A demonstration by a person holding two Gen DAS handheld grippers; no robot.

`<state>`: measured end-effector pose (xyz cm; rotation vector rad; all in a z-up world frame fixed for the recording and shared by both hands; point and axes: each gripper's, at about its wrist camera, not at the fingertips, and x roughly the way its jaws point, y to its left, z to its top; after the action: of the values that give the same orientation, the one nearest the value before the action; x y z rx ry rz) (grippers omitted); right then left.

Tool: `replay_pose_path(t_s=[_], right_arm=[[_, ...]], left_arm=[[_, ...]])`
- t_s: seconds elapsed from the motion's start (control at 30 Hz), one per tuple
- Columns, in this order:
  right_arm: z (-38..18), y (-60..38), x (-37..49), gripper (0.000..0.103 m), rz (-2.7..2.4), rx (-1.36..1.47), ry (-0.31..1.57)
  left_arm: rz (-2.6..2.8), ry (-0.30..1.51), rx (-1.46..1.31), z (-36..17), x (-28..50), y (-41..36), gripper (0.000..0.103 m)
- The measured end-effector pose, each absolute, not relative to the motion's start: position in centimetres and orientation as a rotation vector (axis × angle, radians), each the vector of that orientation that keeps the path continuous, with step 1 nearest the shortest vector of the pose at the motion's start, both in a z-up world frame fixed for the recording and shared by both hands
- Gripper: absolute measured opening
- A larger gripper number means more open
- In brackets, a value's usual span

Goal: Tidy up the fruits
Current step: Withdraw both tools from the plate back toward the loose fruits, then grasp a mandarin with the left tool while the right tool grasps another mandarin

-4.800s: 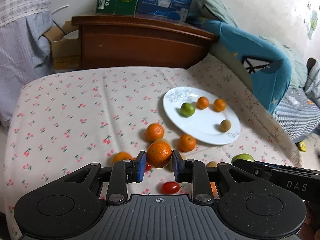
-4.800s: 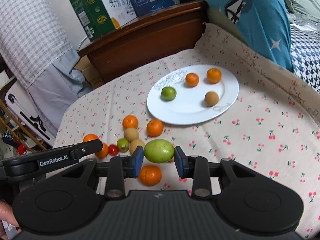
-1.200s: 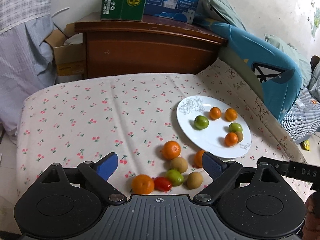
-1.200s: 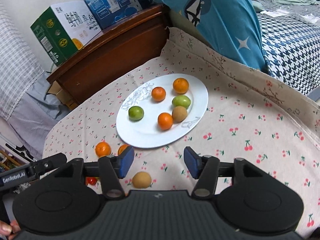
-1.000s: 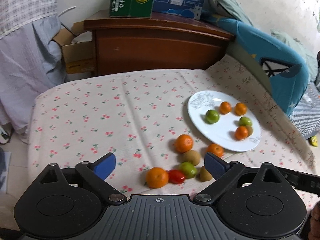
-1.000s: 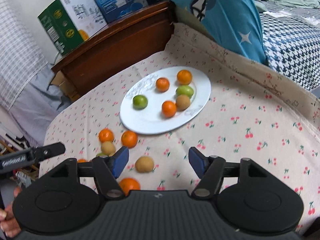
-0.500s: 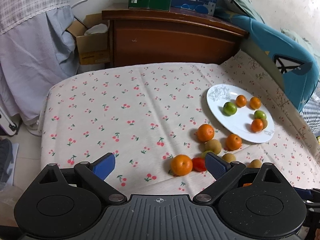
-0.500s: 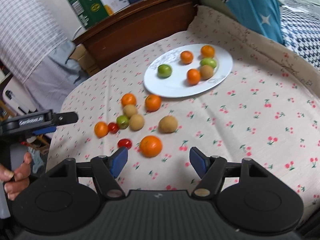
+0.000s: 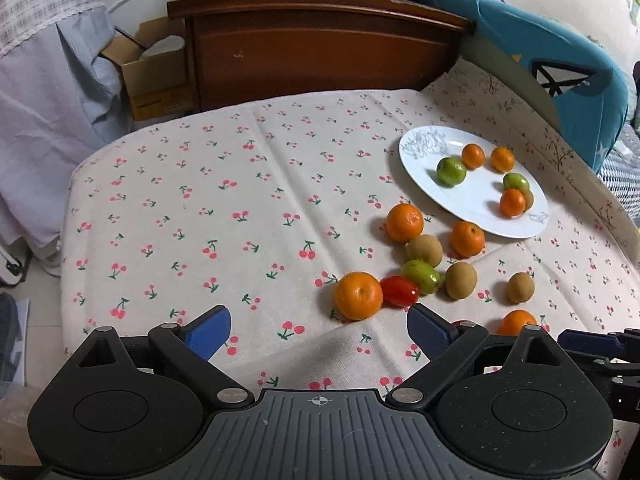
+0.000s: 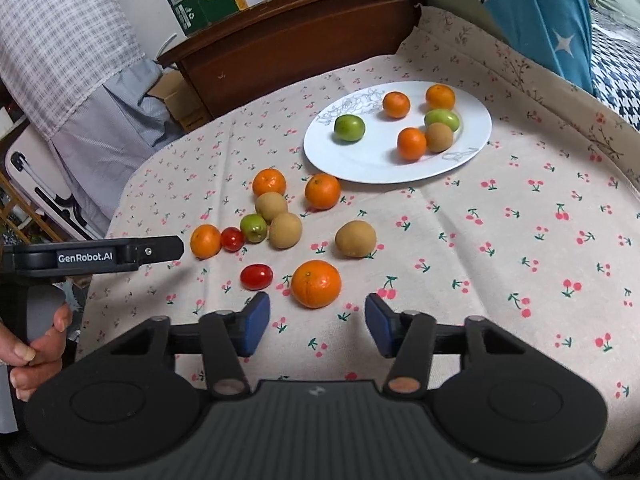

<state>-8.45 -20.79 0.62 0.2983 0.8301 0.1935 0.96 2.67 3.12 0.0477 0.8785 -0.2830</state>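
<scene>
Right hand-held gripper (image 10: pixel 316 324): jaws closing, nothing between them yet; large orange (image 10: pixel 315 283) just beyond, at 12 o'clock. Left hand-held gripper (image 9: pixel 319 330): wide, empty. White plate (image 10: pixel 360 164) with six fruits at 1 o'clock on the cherry-print cloth (image 10: pixel 500 240).

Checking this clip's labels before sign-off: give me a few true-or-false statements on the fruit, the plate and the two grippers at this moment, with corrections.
1. The white plate holds six fruits. True.
2. The right gripper is clamped on the large orange. False: its jaws are closing, but the orange lies on the cloth just ahead of them, ungripped.
3. The left gripper is open with nothing between its fingers. True.
4. Both cherry tomatoes are on the plate. False: the cherry tomato near the large orange and the other cherry tomato both lie on the tablecloth.
</scene>
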Motion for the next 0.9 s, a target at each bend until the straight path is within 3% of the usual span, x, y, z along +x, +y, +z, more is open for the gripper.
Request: replay_pose_path(t_s=[0.1, 0.43, 0.57, 0.83, 0.9], right_arm=[[0.3, -20.5, -8.3, 0.042, 0.202, 0.289, 0.832], [-0.5, -20.1, -7.5, 0.04, 0.2, 0.298, 0.852], [-0.6, -20.1, -7.2, 0.04, 0.198, 0.3, 0.848], [-0.8, -19.9, -6.5, 0.04, 0.181, 0.287, 0.834], [-0.9, -19.8, -6.3, 0.04, 0.182, 0.284, 0.832]], left_arm=[[-0.301, 0.866, 0.06, 2.9, 1.1, 2.3, 0.093], [-0.334, 0.853, 0.127, 1.8, 2.2, 1.2, 0.088], [-0.354, 0.841, 0.155, 1.4, 2.3, 0.7, 0.075], [-0.378, 0.857, 0.174, 0.4, 2.8, 0.2, 0.063], [-0.391, 0.857, 0.169, 0.4, 2.8, 0.2, 0.056]])
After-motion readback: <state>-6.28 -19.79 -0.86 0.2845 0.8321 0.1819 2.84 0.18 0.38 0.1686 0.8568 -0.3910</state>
